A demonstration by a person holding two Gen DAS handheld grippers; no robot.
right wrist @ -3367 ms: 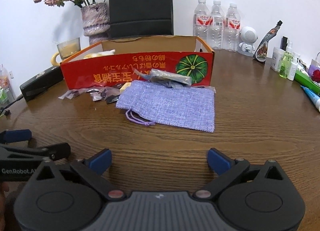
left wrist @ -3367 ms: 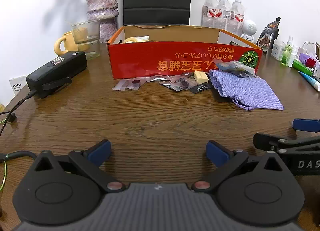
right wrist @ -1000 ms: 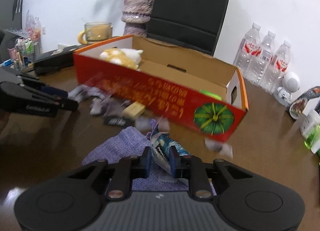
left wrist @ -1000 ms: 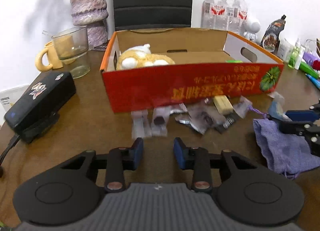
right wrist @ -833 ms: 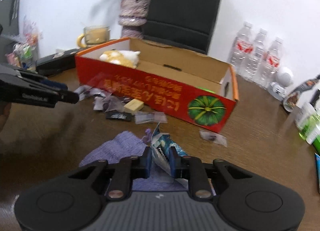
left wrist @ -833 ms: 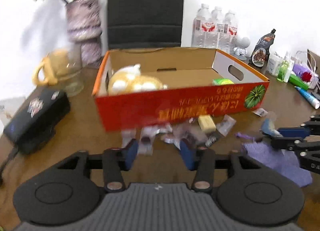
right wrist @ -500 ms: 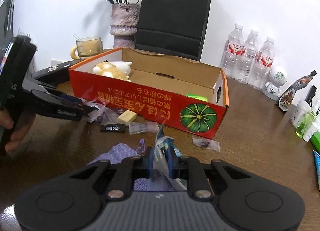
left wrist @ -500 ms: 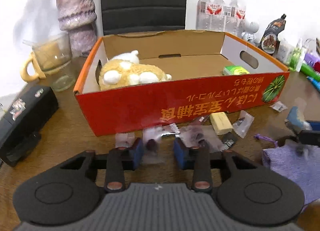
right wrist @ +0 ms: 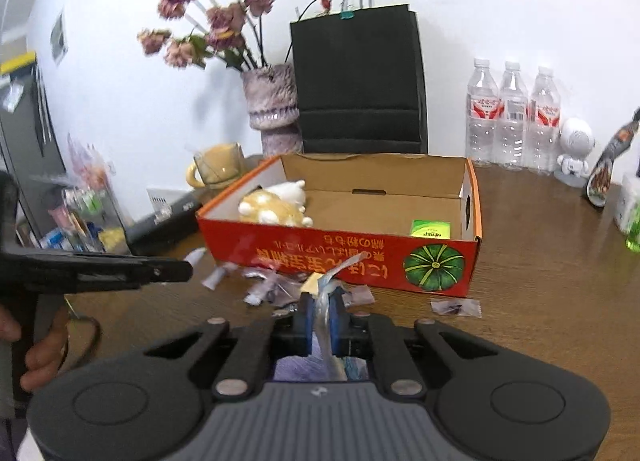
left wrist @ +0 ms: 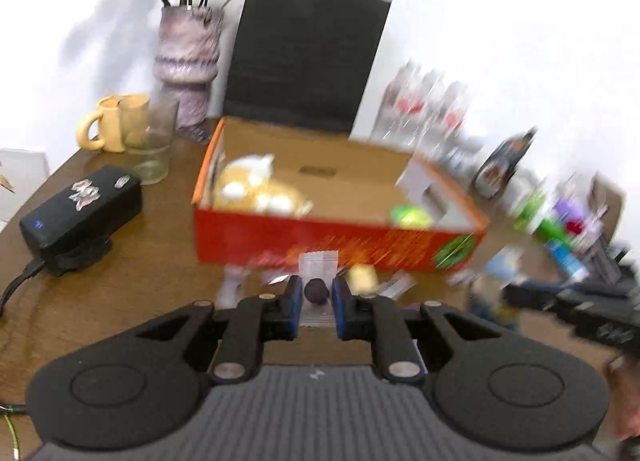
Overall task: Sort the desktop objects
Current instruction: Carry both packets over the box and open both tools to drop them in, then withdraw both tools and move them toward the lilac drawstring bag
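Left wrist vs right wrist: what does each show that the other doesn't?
Left wrist only: the left gripper shut on a clear packet with a dark candy, and the black charger box in full.

Right wrist only: the right gripper shut on a clear blue-printed wrapper, and sharp water bottles.

Both: the red cardboard box holding the plush toy and green pack.

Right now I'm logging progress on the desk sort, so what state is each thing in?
left gripper: shut on a clear packet with a dark round sweet.
right gripper: shut on a crinkled blue-white wrapper.
cardboard box: open-topped, upright on the table.
plush toy: lying inside the box, left end.
green packet: lying inside the box, right end.
loose wrappers: lying on the table before the box.
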